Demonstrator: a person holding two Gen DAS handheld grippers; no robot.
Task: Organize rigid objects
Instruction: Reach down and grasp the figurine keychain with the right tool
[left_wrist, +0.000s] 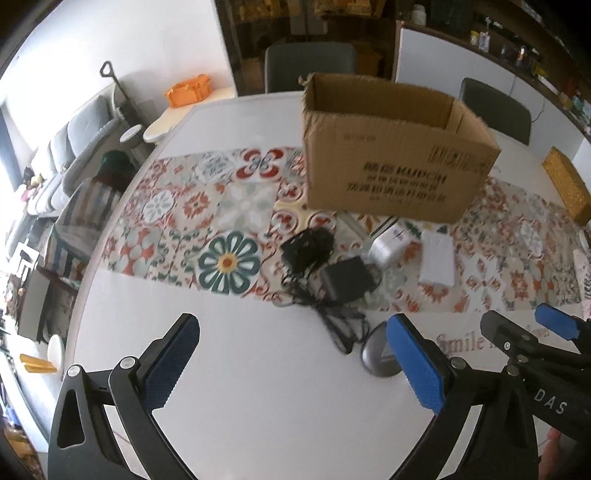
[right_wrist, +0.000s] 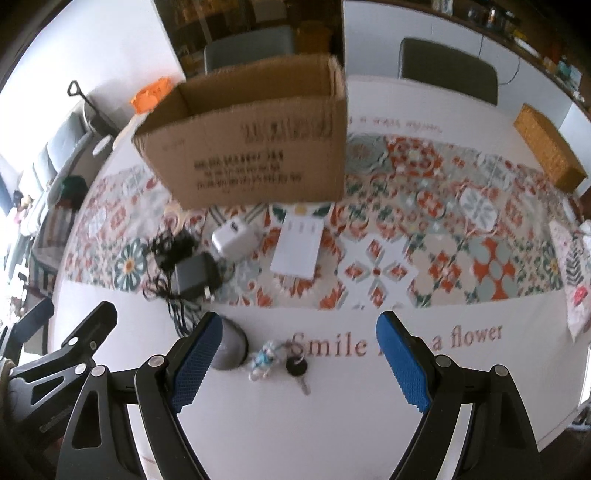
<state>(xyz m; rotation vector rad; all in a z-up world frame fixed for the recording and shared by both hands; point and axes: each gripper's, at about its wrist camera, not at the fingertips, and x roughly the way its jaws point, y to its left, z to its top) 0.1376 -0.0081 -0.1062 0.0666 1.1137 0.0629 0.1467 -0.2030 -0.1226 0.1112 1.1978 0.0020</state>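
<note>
An open cardboard box (left_wrist: 391, 147) (right_wrist: 251, 147) stands on the patterned runner. In front of it lie a black power adapter (left_wrist: 343, 280) (right_wrist: 194, 277) with tangled cord, a white plug charger (left_wrist: 389, 243) (right_wrist: 234, 240) and a flat white box (left_wrist: 437, 262) (right_wrist: 297, 247). Nearer, on the white cloth, sit a grey round object (left_wrist: 376, 356) (right_wrist: 231, 347) and a key (right_wrist: 295, 369) with a pale blue charm (right_wrist: 264, 358). My left gripper (left_wrist: 293, 363) (right_wrist: 74, 314) hovers open over bare cloth. My right gripper (right_wrist: 299, 363) (left_wrist: 517, 321) is open above the key, holding nothing.
The round table (left_wrist: 258, 424) carries a tablecloth with red lettering (right_wrist: 332, 345). A woven yellow box (right_wrist: 546, 147) sits at the far right edge. Two grey chairs (right_wrist: 447, 66) stand behind the table. A sofa (left_wrist: 74, 147) and an orange crate (left_wrist: 188, 90) are off to the left.
</note>
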